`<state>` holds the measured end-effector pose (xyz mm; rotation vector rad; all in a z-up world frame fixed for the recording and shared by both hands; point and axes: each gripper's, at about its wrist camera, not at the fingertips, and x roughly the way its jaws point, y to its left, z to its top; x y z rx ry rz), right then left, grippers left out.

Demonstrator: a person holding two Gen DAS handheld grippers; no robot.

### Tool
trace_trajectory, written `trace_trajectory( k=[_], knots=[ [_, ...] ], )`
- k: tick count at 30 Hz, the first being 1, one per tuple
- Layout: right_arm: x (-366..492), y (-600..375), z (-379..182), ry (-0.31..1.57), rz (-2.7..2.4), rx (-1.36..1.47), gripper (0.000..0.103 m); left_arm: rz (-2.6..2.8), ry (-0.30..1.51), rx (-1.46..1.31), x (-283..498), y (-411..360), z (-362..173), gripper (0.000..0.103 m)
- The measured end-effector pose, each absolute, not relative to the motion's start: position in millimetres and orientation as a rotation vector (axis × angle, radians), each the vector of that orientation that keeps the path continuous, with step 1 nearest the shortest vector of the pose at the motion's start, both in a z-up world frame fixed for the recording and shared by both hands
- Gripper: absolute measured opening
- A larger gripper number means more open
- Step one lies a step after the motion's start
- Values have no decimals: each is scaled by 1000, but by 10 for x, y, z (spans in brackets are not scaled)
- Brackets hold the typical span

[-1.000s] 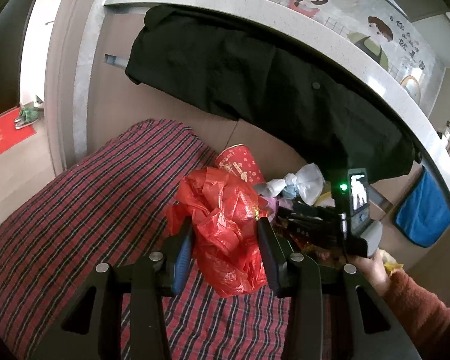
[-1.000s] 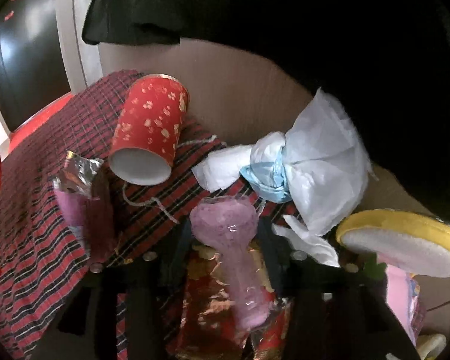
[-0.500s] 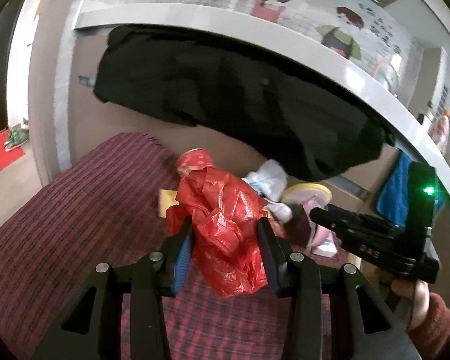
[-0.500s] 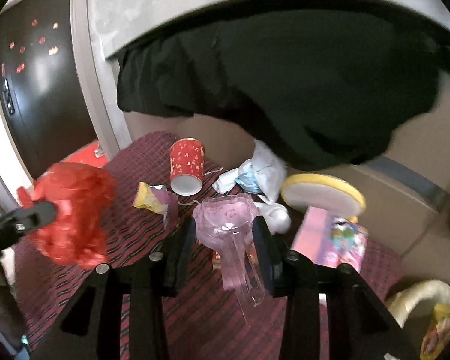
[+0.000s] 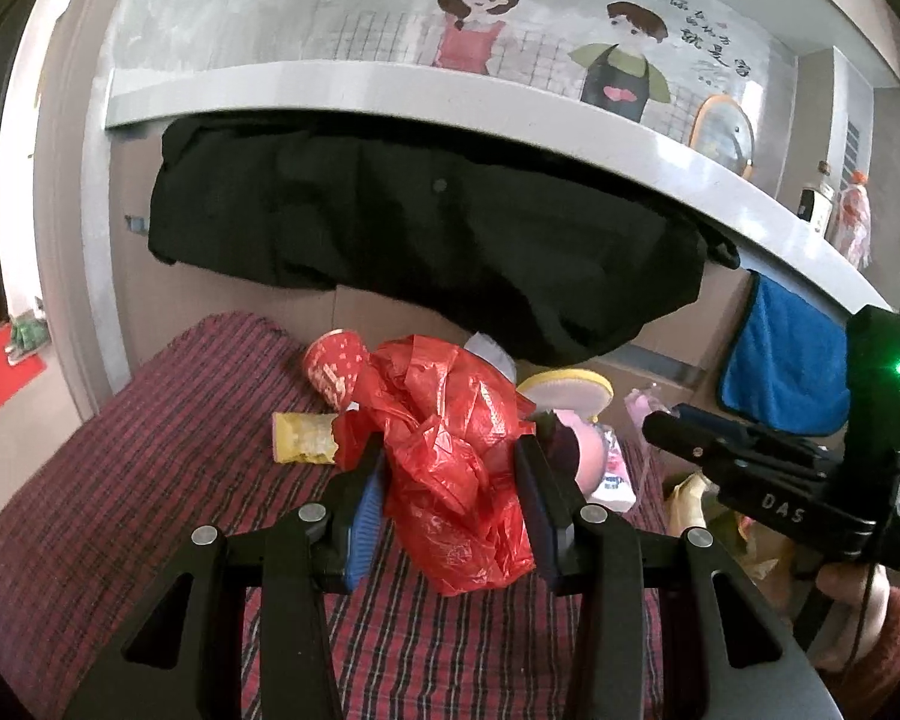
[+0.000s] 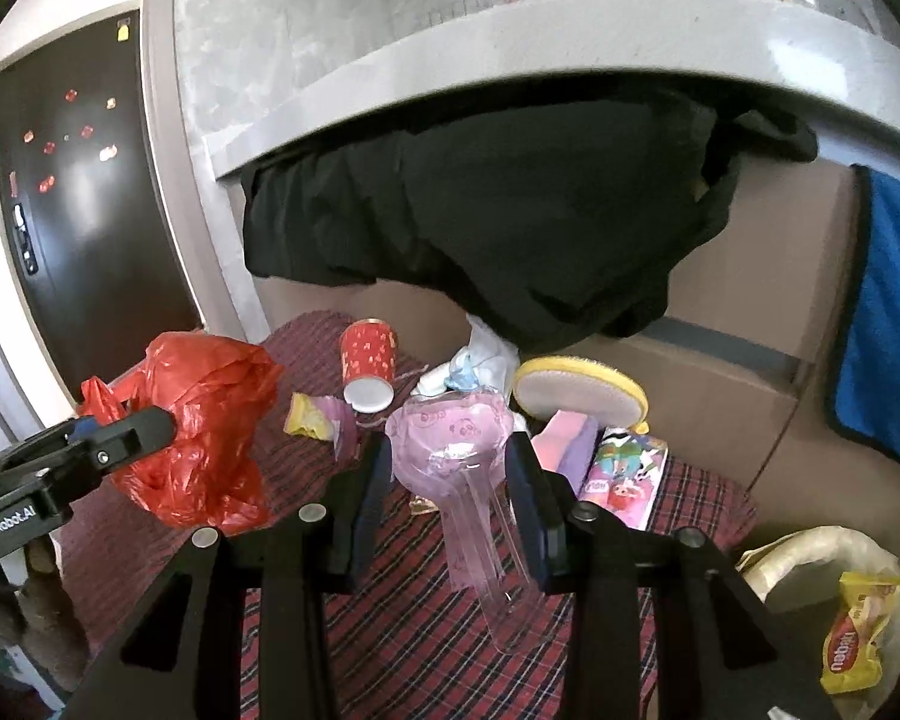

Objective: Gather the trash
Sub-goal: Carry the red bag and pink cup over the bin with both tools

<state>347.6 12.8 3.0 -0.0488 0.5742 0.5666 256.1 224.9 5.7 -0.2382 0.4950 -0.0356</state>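
A crumpled red plastic bag (image 5: 450, 438) hangs between the pads of my left gripper (image 5: 450, 456), which is shut on it above the plaid cloth. It also shows at the left of the right wrist view as the red bag (image 6: 204, 420), next to the left gripper (image 6: 144, 426). My right gripper (image 6: 449, 456) is shut on a clear pink plastic pack (image 6: 450, 438) with a long stem, held off the cloth. The right gripper (image 5: 678, 429) reaches in from the right of the left wrist view. On the cloth lie a red paper cup (image 6: 369, 354), a yellow wrapper (image 6: 306, 417) and white tissue (image 6: 480, 354).
A plaid-covered surface (image 6: 390, 630) carries a yellow-rimmed round pad (image 6: 576, 390) and a colourful pink packet (image 6: 624, 474). A black garment (image 6: 510, 210) hangs from a grey ledge behind. A blue towel (image 6: 888, 330) hangs at right. A white bag with a yellow snack wrapper (image 6: 858, 630) sits at lower right.
Both grippers have pulled back and risen from the pile. The right one lifted the pink pack off the cloth; the left still carries the red bag. More of the wall and ledge shows.
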Motion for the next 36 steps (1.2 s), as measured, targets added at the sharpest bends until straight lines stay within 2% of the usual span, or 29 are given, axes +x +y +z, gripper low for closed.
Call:
trace_trajectory(
  k=[6, 16, 36],
  knots=[
    [3274, -107, 294, 497, 556, -25, 36, -56, 444, -189, 2514, 2033, 253, 42],
    [2875, -726, 712, 371, 455, -31, 36, -152, 338, -99, 2511, 1184, 611, 43],
    [2669, -2221, 656, 332, 209, 43, 36, -325, 323, -20, 2684, -331, 608, 43]
  ],
)
